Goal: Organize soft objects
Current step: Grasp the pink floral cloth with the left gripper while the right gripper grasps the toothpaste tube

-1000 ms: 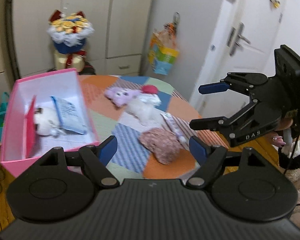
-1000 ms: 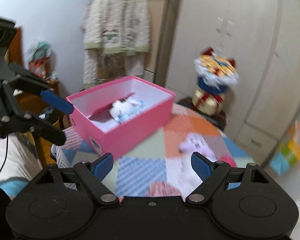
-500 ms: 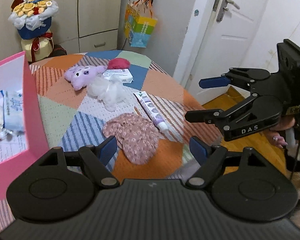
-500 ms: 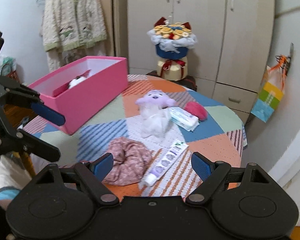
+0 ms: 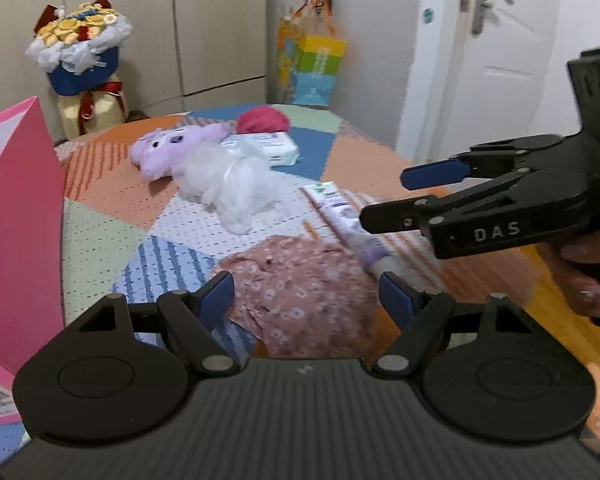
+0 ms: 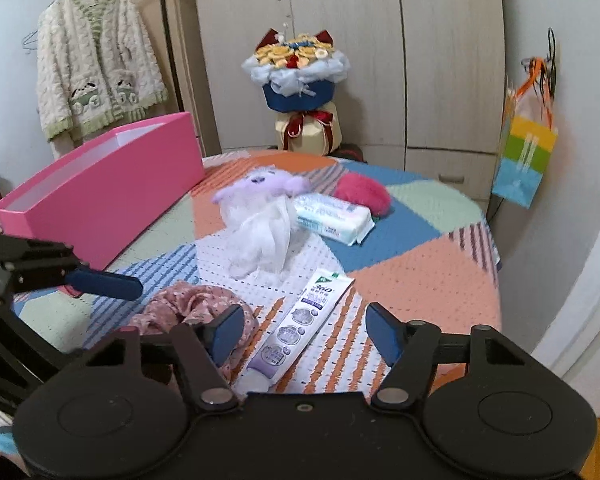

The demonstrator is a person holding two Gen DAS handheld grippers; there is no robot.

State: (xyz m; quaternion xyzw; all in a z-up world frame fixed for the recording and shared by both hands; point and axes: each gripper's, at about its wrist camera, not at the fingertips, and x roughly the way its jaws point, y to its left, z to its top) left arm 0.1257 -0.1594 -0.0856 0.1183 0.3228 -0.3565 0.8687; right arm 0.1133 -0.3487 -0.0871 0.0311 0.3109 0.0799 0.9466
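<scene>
Both grippers hang over the near edge of the patchwork surface (image 6: 420, 272). The left gripper (image 5: 306, 298) has its fingers apart above the pink floral cloth (image 5: 300, 292), not touching it. The right gripper (image 6: 306, 332) is closing its fingers, still apart, with the toothpaste tube (image 6: 300, 320) lying between them, unpinched. Farther off lie a purple plush (image 6: 264, 184), a white mesh puff (image 6: 260, 236), a wipes pack (image 6: 332, 218) and a red fuzzy thing (image 6: 362, 194). The pink box (image 6: 100, 192) stands at the left.
</scene>
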